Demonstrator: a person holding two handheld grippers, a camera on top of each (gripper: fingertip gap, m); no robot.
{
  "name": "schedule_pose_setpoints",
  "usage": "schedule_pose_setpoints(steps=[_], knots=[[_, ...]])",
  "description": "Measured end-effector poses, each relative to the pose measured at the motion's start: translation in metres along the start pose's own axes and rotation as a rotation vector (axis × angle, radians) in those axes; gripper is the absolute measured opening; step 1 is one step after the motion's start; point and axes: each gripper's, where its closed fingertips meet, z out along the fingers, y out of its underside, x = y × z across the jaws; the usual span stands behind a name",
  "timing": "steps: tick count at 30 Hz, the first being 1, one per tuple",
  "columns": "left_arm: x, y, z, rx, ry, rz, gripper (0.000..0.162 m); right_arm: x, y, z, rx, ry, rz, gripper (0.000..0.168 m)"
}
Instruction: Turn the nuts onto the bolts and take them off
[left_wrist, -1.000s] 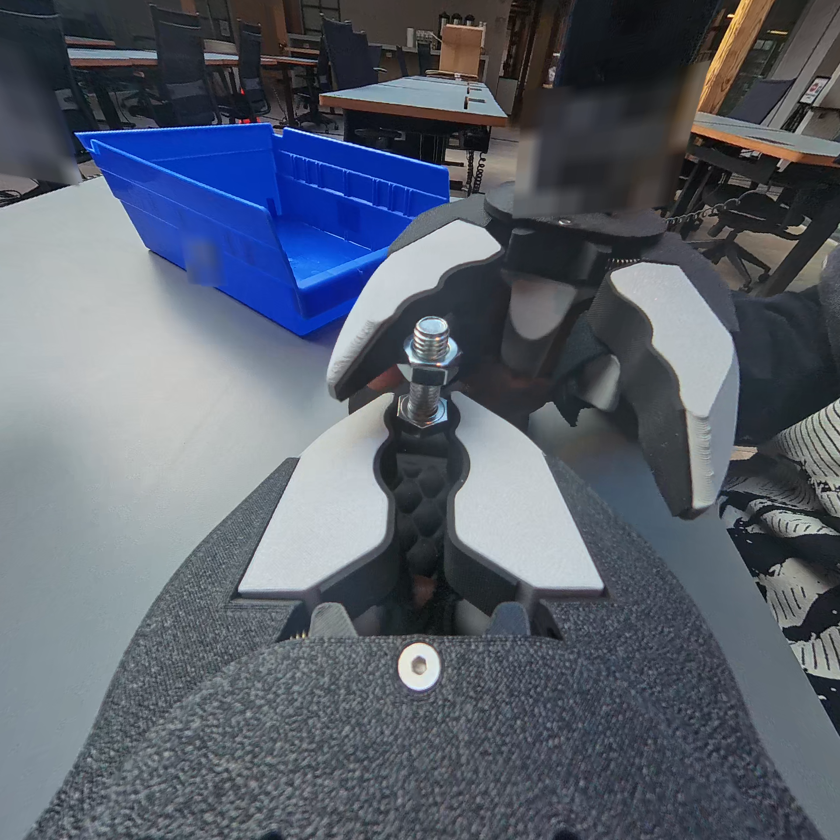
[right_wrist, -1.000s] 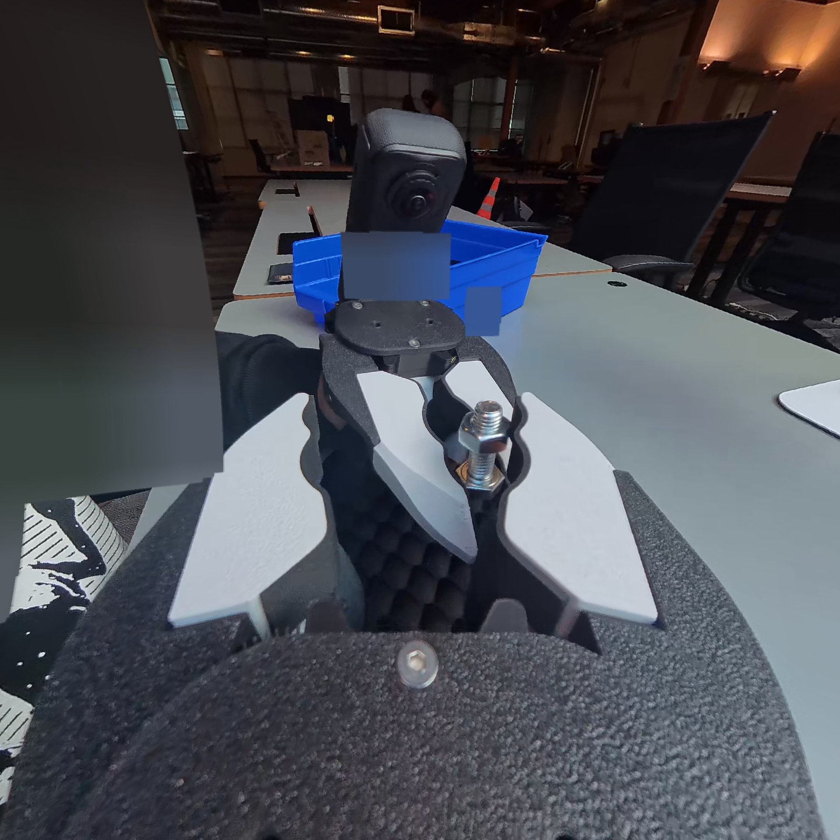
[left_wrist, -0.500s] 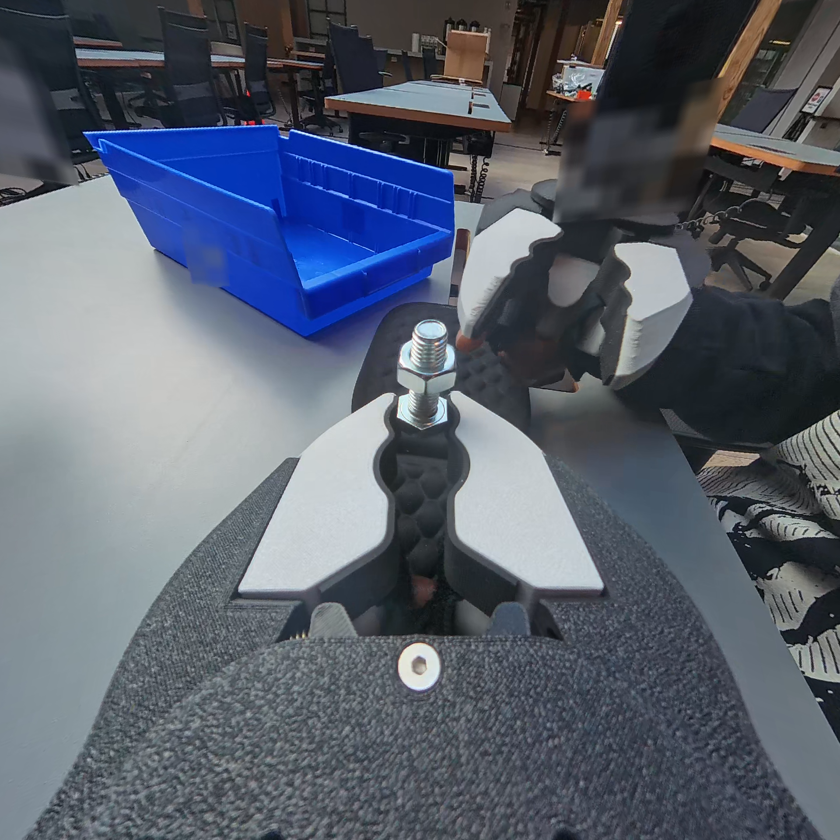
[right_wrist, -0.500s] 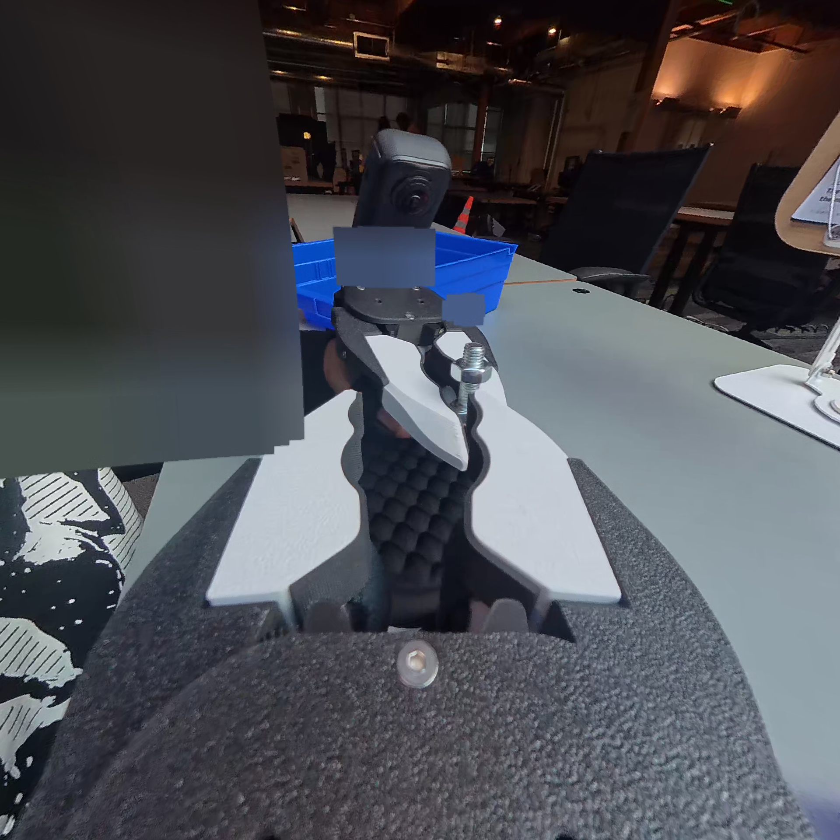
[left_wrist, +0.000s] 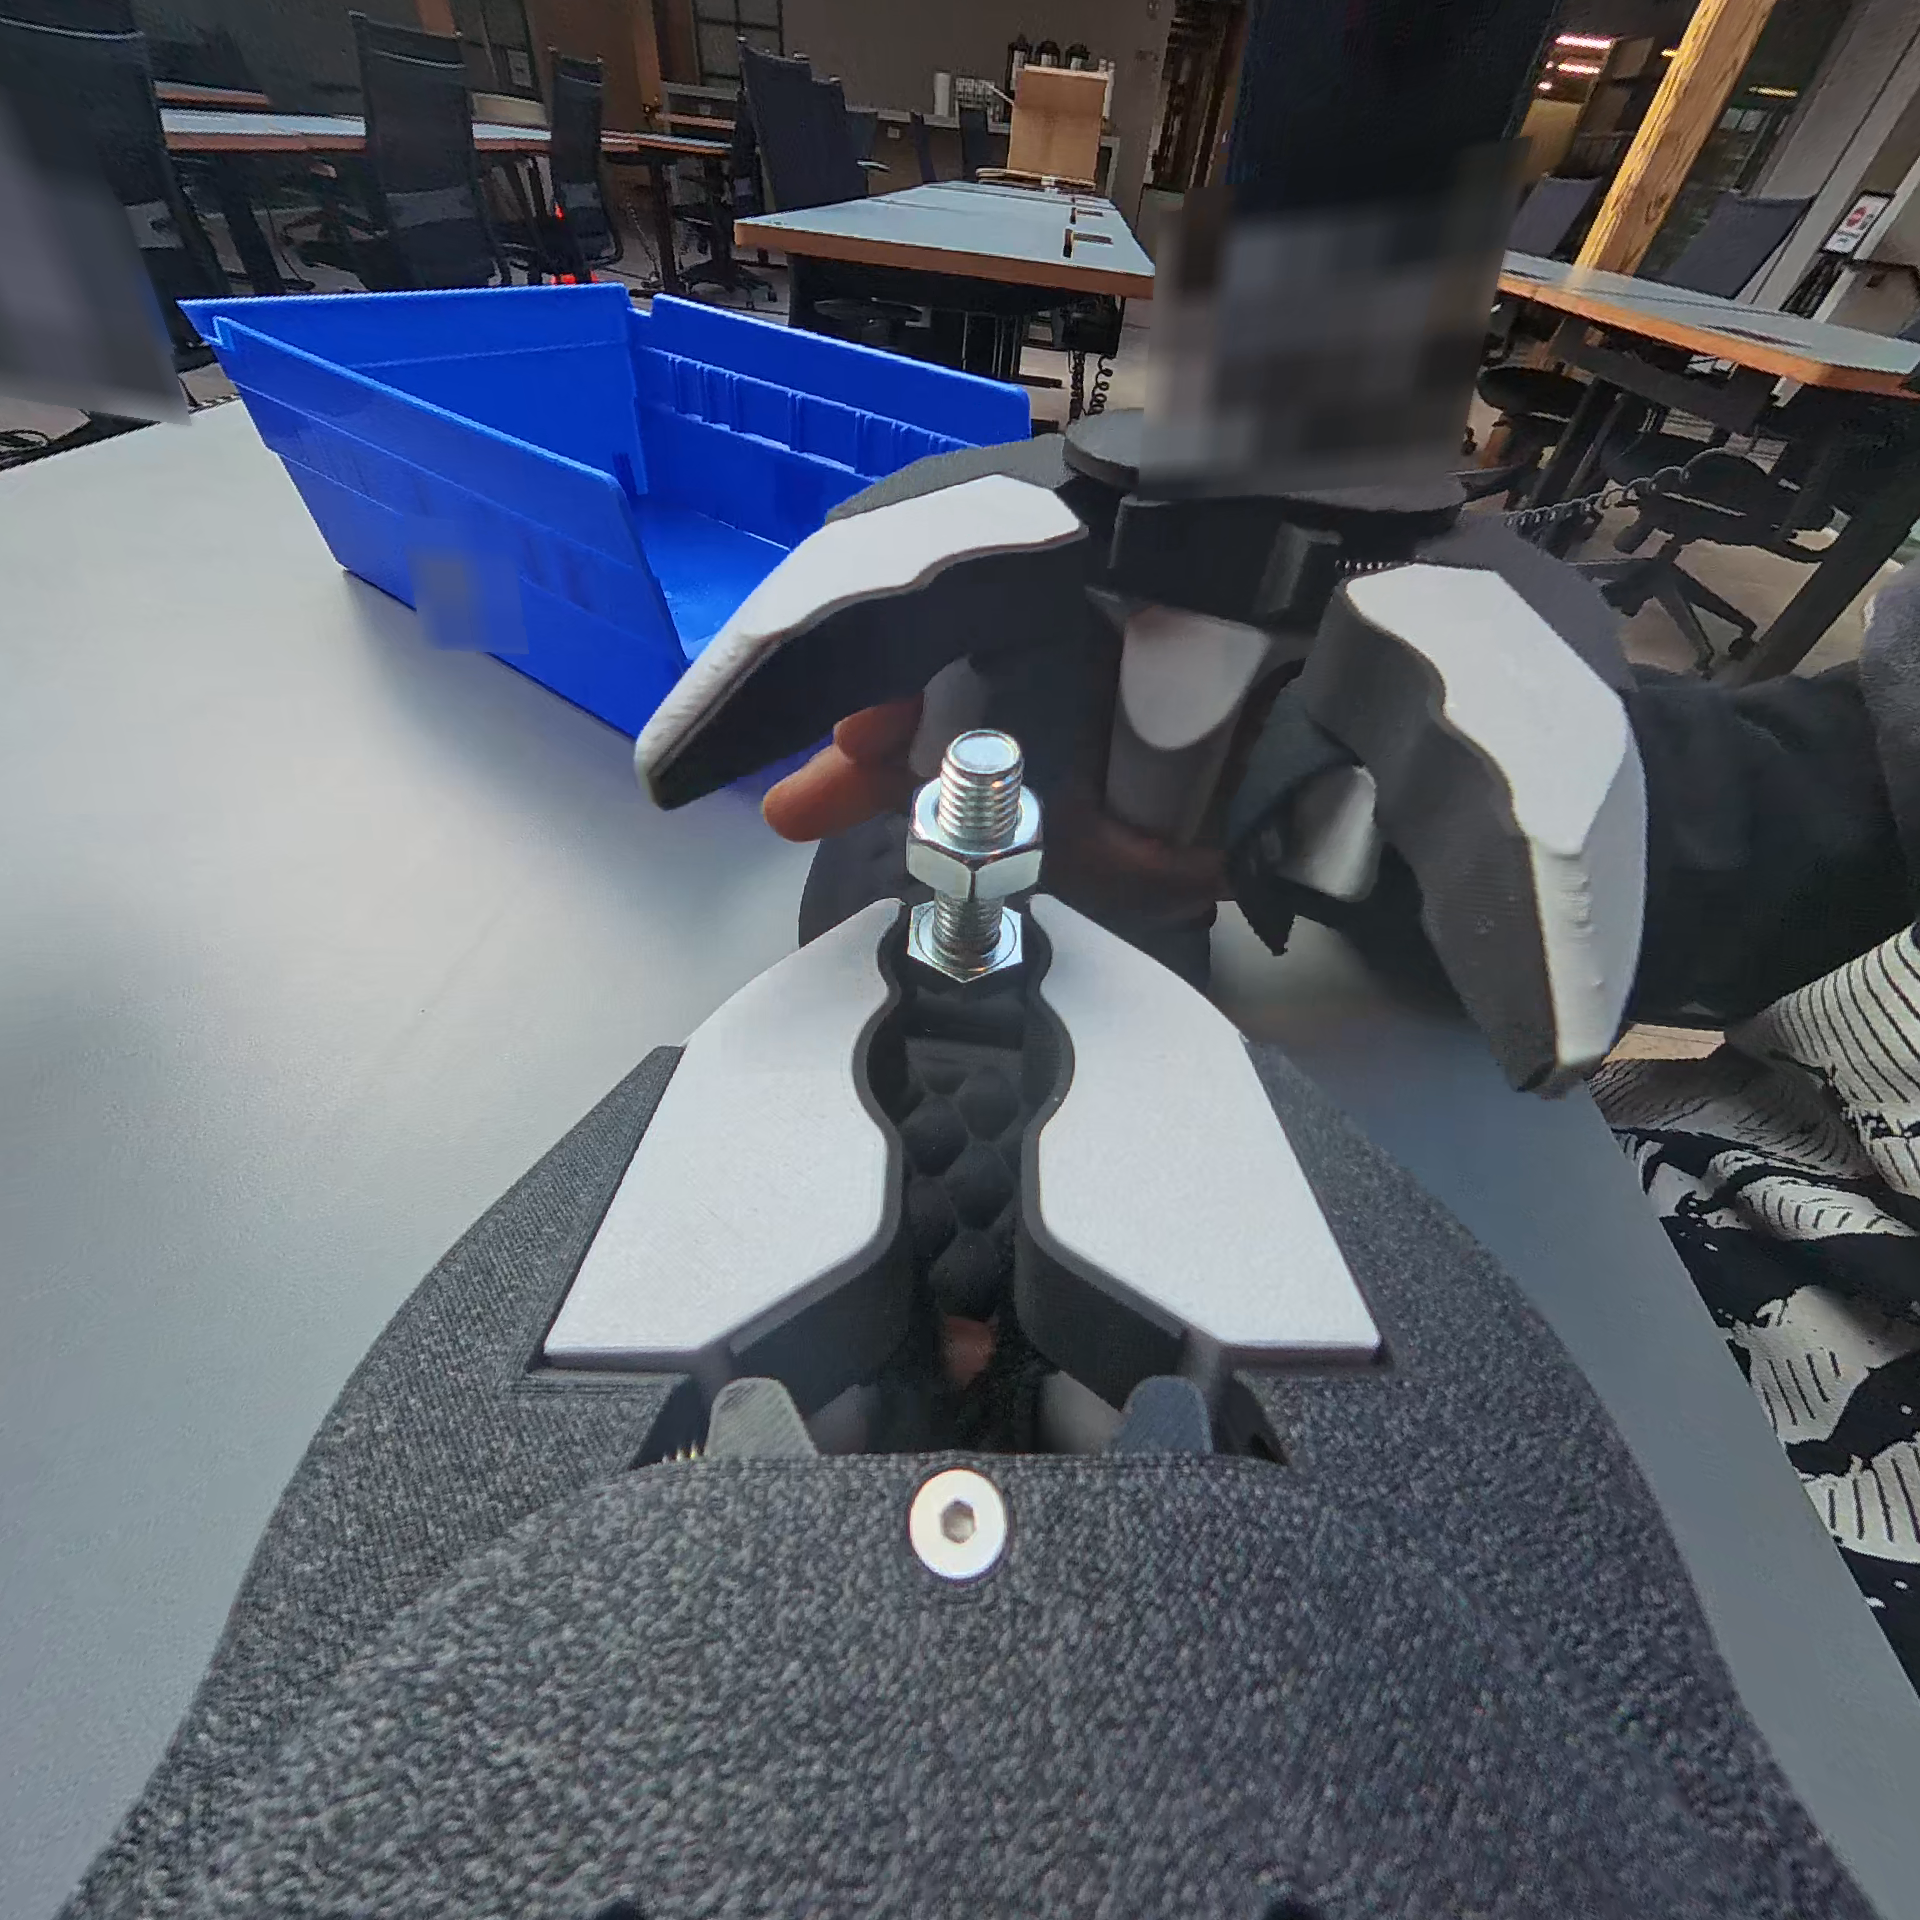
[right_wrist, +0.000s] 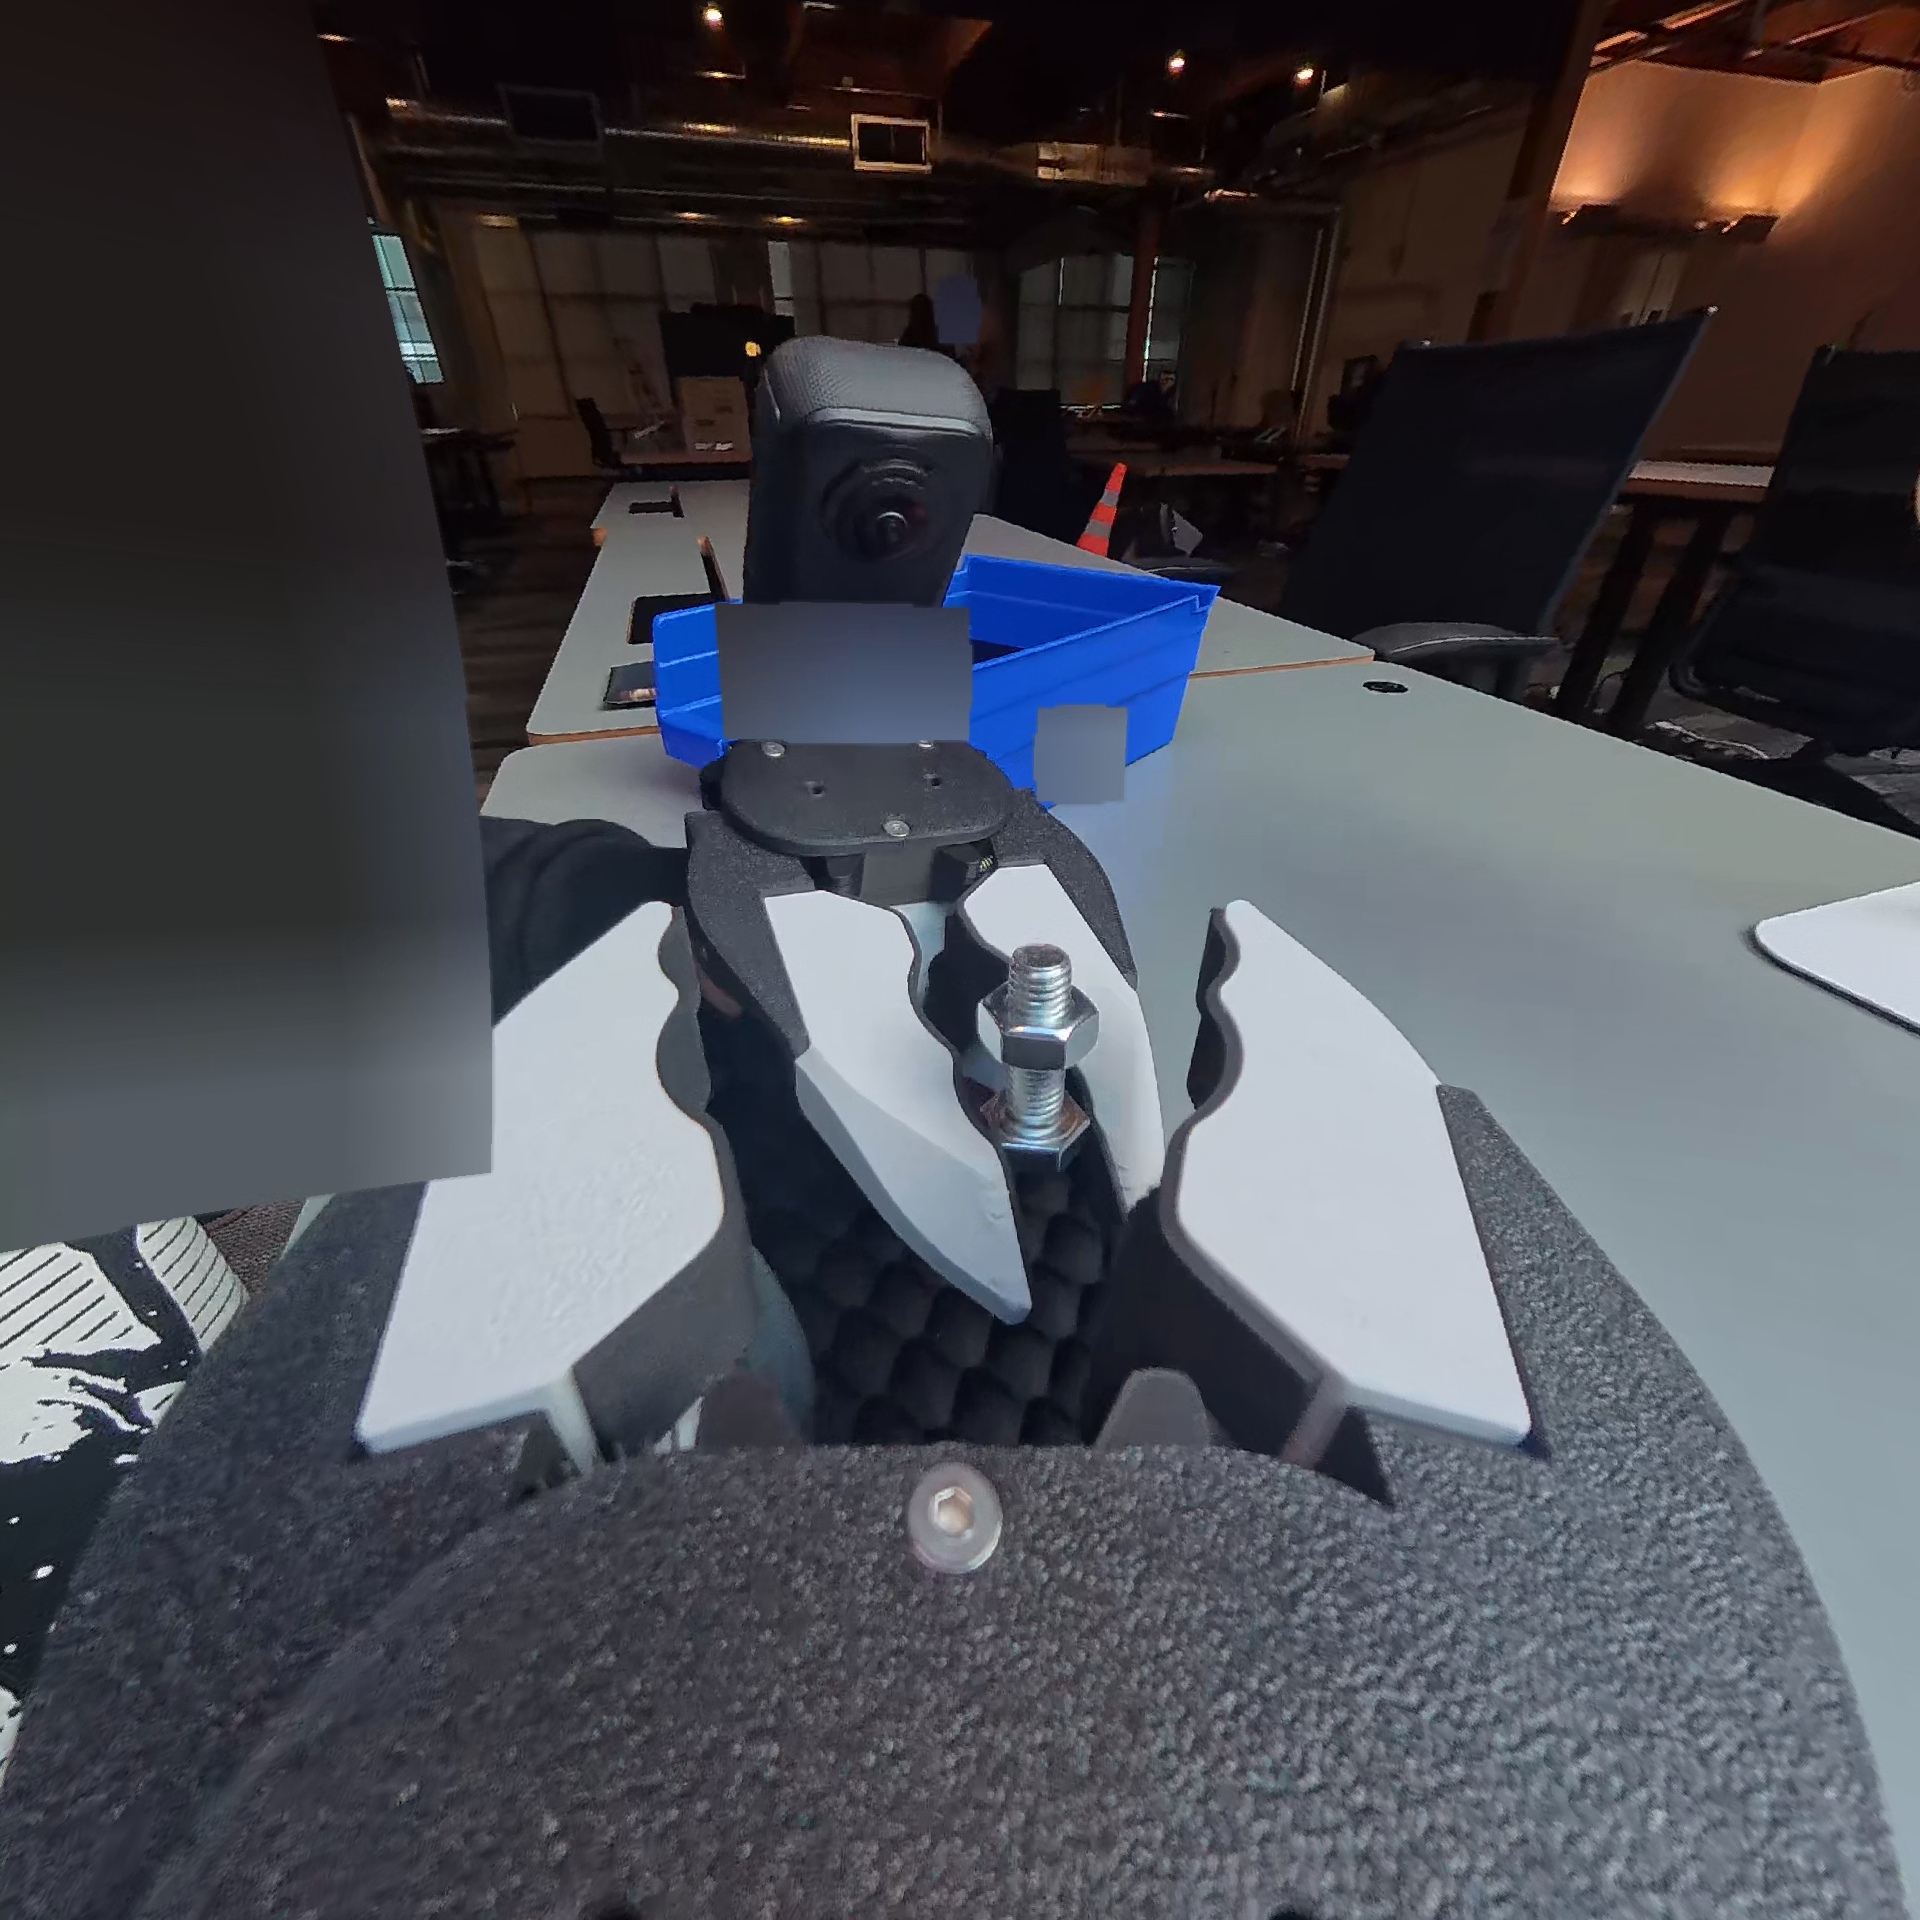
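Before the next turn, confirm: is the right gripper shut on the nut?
No, the right gripper is open, its fingers spread clear of the nut.

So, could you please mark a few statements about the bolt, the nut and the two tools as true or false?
1. The left tool is shut on the bolt. True.
2. The nut sits flush against the bolt head. False: bare thread shows between them.
3. The right tool is clamped on the nut. False: it is open, its fingers apart from the nut.
4. The blue bin stands on the table. True.
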Motion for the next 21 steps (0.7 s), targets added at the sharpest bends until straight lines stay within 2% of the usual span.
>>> schedule_pose_setpoints(steps=[5, 11, 21], knots=[[0.0, 0.0, 0.0, -0.002, 0.006, -0.002, 0.018, -0.004, 0.004, 0.01, -0.031, -0.024, -0.006, 0.095], [0.0, 0.0, 0.0, -0.003, 0.004, 0.0, 0.018, -0.01, 0.006, 0.011, -0.055, -0.035, -0.038, 0.088], [0.0, 0.001, 0.0, -0.006, -0.003, 0.002, 0.018, -0.012, 0.01, -0.013, -0.065, 0.018, -0.048, 0.075]])
